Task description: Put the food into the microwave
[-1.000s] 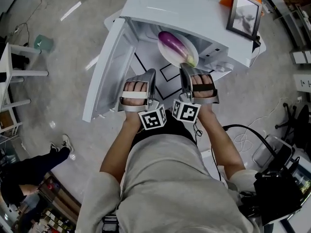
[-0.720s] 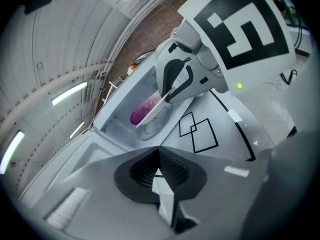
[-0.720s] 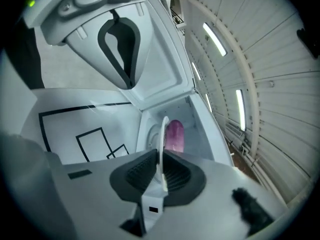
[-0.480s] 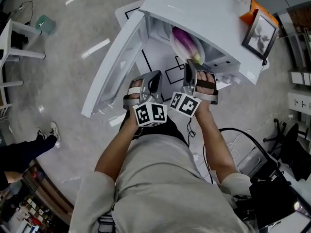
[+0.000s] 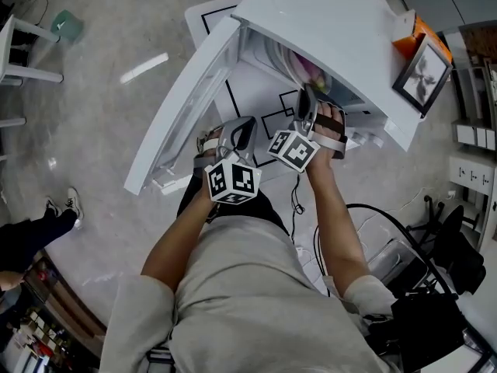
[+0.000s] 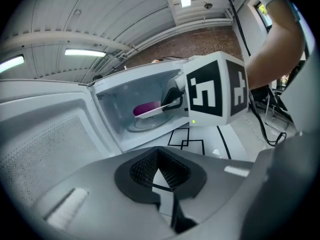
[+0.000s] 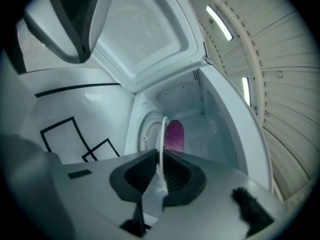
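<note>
The white microwave (image 5: 334, 29) stands with its door (image 5: 182, 115) swung wide to the left. My right gripper (image 5: 305, 103) is shut on the rim of a white plate (image 7: 164, 134) that carries a purple eggplant (image 7: 174, 136). Plate and eggplant (image 6: 145, 108) hang inside the cavity, just above the glass turntable (image 7: 145, 129). From the head view the microwave's top hides most of the eggplant (image 5: 304, 67). My left gripper (image 5: 247, 130) hovers in front of the opening, beside the right one, shut with nothing in it (image 6: 165, 184).
Black tape squares (image 5: 276, 119) mark the white surface in front of the microwave. A framed picture (image 5: 423, 72) and an orange item (image 5: 423, 33) sit on its top. Cables (image 5: 388, 216) and black gear (image 5: 435, 309) lie to the right. A person's legs (image 5: 31, 231) are at far left.
The right gripper has pushed the plate with the eggplant forward, from in front of the opening into the cavity. The left gripper has rolled and sunk a little.
</note>
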Tool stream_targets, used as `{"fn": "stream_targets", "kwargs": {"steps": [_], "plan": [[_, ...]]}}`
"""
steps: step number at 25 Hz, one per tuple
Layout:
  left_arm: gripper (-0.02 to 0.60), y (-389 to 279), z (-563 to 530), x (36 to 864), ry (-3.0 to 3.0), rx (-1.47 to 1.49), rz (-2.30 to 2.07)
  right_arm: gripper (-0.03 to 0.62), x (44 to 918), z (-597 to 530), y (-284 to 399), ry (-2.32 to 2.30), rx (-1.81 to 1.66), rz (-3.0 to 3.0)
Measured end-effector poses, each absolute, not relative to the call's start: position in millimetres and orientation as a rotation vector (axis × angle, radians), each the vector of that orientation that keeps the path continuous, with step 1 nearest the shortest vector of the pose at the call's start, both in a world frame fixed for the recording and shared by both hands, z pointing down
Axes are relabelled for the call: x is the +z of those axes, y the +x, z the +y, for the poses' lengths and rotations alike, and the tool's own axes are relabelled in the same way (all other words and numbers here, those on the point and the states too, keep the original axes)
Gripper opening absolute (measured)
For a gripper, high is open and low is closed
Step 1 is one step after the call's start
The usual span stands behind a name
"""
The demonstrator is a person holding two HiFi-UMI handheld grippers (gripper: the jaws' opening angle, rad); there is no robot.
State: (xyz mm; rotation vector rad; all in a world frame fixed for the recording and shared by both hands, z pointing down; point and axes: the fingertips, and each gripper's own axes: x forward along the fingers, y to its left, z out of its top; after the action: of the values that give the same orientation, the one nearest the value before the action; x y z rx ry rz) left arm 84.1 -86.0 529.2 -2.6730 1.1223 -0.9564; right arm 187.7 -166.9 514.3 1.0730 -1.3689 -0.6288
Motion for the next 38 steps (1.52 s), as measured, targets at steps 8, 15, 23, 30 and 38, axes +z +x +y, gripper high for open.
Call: {"fn": "stream_targets", "kwargs": {"steps": [8,15,23,30,38], "plan": [[0.008,83,-87,526,-2.657,-0.937,1.119,0.043,522,-193,188,1.067,-0.625,-1.346],[0.008,80,-91,535,-2.705,-0.936,1.151,0.043,528,-201,188,1.065,-0.613,-1.349],[0.008,84,-97,536,-2.69,-0.921,1.145,0.043,535,-216,193,1.073,-0.617,-1.334],[0.008,84,-100,544,-2.745,-0.92,1.175,0.041,540,-229,194,1.077,-0.63,-1.317],[0.008,77,-109,550,-2.783,-0.919,1.227,0.034,551,-239,194,1.061,-0.617,-1.325]]}}
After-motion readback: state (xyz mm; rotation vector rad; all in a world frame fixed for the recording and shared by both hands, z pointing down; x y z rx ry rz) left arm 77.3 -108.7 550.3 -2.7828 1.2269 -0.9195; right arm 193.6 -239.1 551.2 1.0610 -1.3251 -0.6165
